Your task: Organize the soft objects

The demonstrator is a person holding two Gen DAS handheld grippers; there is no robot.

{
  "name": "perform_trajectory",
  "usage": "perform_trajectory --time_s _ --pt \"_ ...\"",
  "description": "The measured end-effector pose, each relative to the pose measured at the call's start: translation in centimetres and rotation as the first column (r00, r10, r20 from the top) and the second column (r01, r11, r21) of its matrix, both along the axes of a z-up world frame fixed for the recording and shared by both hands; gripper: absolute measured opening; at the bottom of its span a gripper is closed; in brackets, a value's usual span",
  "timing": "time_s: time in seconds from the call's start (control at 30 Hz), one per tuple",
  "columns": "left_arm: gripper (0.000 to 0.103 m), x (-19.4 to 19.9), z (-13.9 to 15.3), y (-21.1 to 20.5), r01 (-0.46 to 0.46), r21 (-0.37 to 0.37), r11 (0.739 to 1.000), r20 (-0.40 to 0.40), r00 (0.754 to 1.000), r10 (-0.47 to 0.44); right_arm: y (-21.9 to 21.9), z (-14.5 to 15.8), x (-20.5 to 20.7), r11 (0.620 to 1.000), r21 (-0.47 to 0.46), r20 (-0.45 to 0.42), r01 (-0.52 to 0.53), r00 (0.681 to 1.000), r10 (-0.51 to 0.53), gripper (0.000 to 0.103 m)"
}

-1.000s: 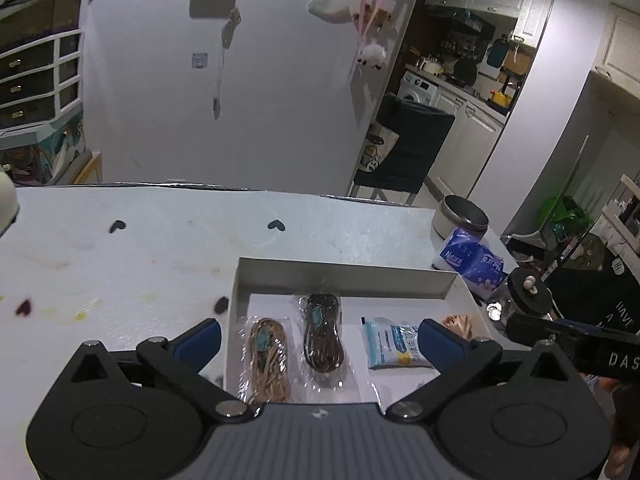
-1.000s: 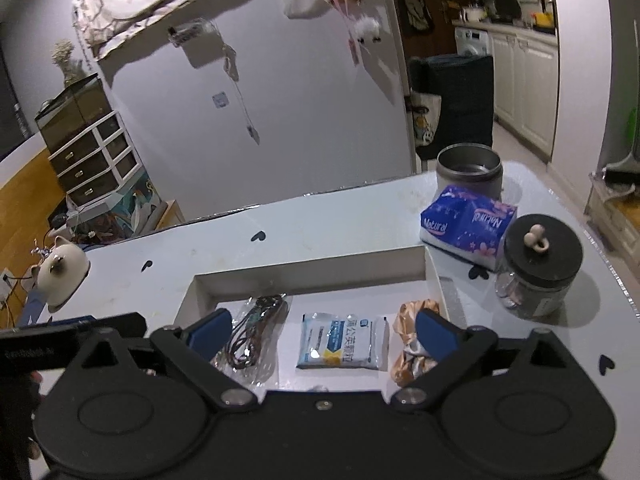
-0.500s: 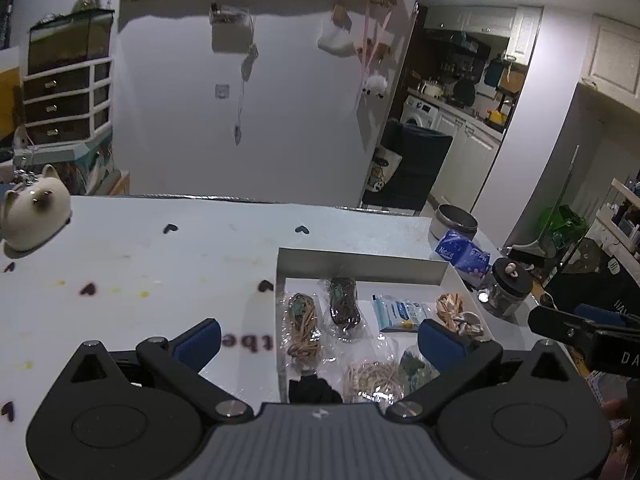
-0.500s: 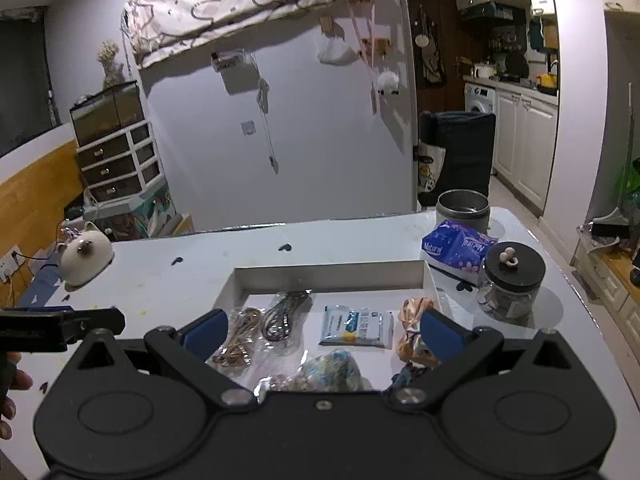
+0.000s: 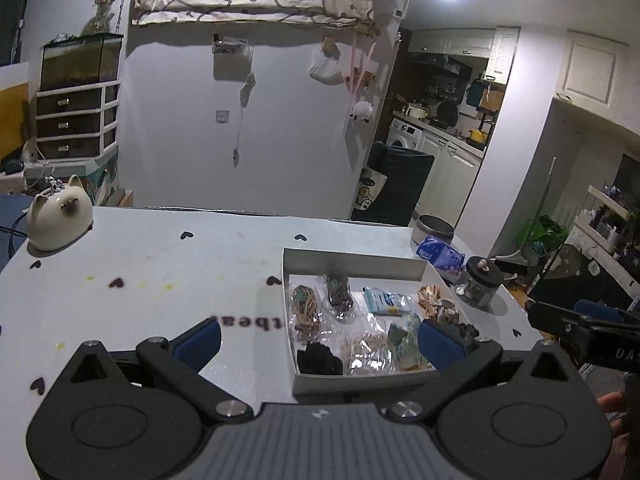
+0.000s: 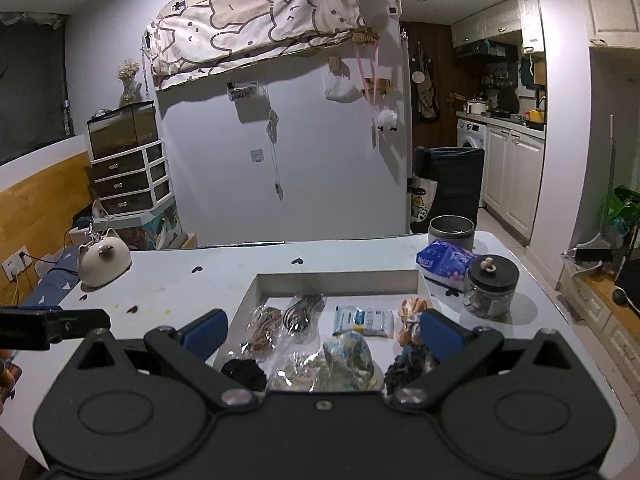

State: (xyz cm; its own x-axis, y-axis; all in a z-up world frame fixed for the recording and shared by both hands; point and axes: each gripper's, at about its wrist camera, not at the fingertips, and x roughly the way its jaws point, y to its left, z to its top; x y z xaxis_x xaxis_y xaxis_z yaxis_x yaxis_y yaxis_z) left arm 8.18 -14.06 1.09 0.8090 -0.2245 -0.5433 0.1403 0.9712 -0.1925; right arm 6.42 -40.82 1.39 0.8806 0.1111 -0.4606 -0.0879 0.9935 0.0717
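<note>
white tray of bagged soft items sits on the desk, ahead and right of the left tool, directly ahead of the right tool. both tools spread wide, pinching nothing. black scrunchie in the tray's near-left corner.

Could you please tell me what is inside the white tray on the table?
The tray holds bagged hair ties, a wipes packet, a black scrunchie and a blue-green bundle. Its near edge and right corner are hidden behind the right tool.
</note>
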Motion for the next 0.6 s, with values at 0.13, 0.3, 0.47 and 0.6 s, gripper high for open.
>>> perform_trajectory --time_s 0.13,0.3,0.47,0.6 --pt "0.103 -2.3 -0.4 0.4 0.005 0.021 1.000 0.019 1.000 -0.006 0.6 -0.1 -2.1 1.000 -0.016 0.009 0.010 1.000 -0.010 0.103" --pt "0.103 -4.3 -0.8 1.0 0.012 0.036 0.999 0.029 0.999 -0.013 1.0 -0.5 -4.4 1.000 -0.014 0.020 0.026 0.999 -0.026 0.103" --pt "0.103 -5.8 -1.3 1.6 0.025 0.045 0.999 0.029 0.999 -0.026 1.4 -0.8 -6.1 0.999 -0.014 0.028 0.043 0.999 -0.043 0.103" --pt "0.103 -6.4 -1.4 1.8 0.026 0.054 0.998 0.029 0.999 -0.027 1.6 -1.1 -7.0 0.999 -0.022 0.031 0.041 0.999 -0.040 0.103"
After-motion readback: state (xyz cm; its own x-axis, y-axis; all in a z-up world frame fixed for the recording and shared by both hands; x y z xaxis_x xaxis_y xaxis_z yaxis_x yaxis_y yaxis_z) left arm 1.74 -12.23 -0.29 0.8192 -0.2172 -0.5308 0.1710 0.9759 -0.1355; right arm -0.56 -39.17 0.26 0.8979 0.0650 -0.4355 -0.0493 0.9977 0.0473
